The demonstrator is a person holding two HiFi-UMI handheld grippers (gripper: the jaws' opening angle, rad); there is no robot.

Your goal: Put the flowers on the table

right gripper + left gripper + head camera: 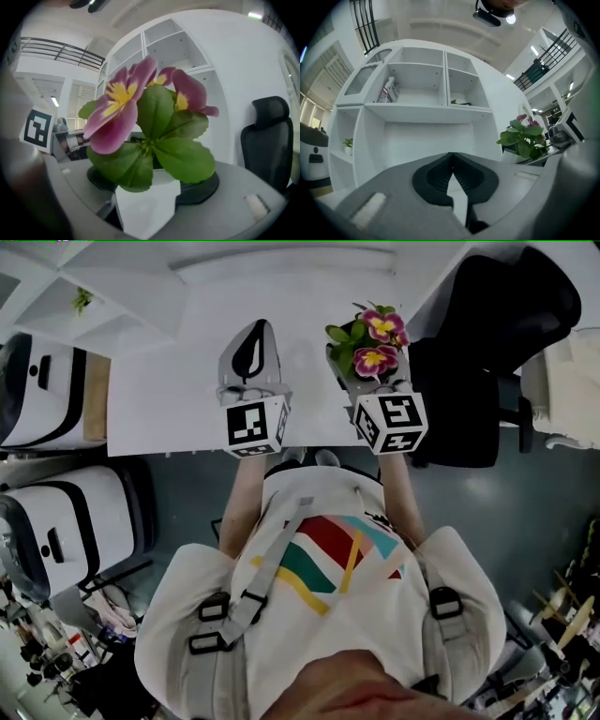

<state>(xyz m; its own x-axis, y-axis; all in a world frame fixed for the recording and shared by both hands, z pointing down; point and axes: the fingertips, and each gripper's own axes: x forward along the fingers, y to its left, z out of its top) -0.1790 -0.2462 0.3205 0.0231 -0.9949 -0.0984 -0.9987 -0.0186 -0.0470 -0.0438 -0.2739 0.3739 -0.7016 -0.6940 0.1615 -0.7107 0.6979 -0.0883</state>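
While the right gripper pinches the flower pot, the left gripper sits closed

No legible words or numbers, only square markers on left gripper and right gripper.

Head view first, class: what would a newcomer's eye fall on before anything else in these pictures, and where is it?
The pink-and-yellow flowers in a white pot stand out first, gripped by the right gripper over the right side of the white table, near a black chair. To their left, the left gripper is shut and empty.
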